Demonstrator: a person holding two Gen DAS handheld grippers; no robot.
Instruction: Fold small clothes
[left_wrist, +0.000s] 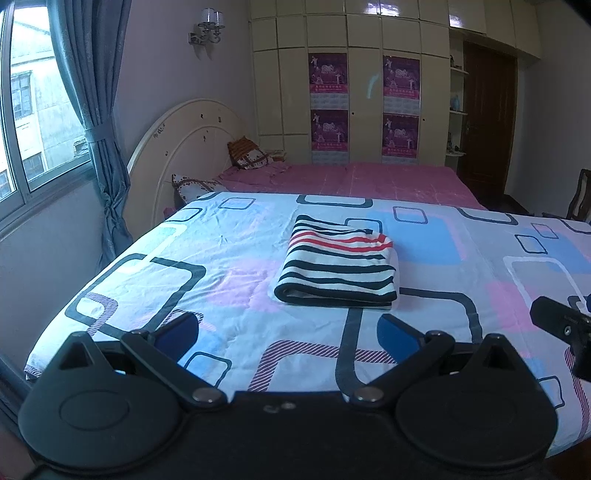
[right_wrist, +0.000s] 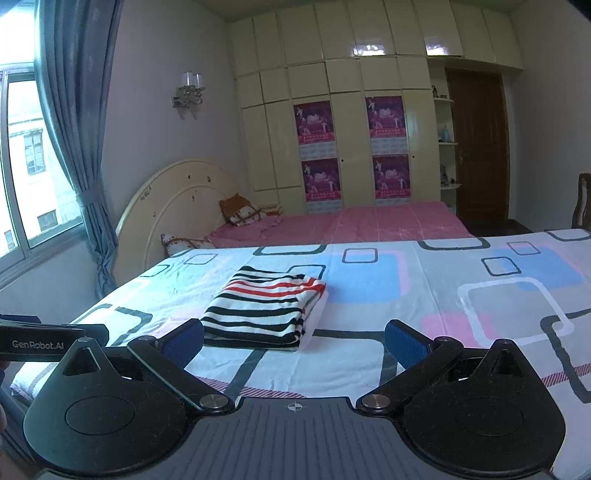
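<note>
A small striped garment (left_wrist: 338, 264), white with dark and red stripes, lies folded into a neat rectangle on the patterned sheet (left_wrist: 240, 266). My left gripper (left_wrist: 286, 334) hovers open just in front of it, nothing between its blue pads. In the right wrist view the same folded garment (right_wrist: 264, 308) lies ahead and slightly left of my right gripper (right_wrist: 293, 343), which is also open and empty. The right gripper's edge (left_wrist: 561, 325) shows at the far right of the left wrist view. The left gripper's body (right_wrist: 44, 341) shows at the left of the right wrist view.
The sheet covers a raised surface whose left edge (left_wrist: 74, 295) drops toward a window wall with a curtain (left_wrist: 99, 122). Behind it lies a pink bed (left_wrist: 351, 179) with pillows (left_wrist: 251, 155) and a headboard. A wardrobe, a door and a chair (right_wrist: 581, 203) stand beyond.
</note>
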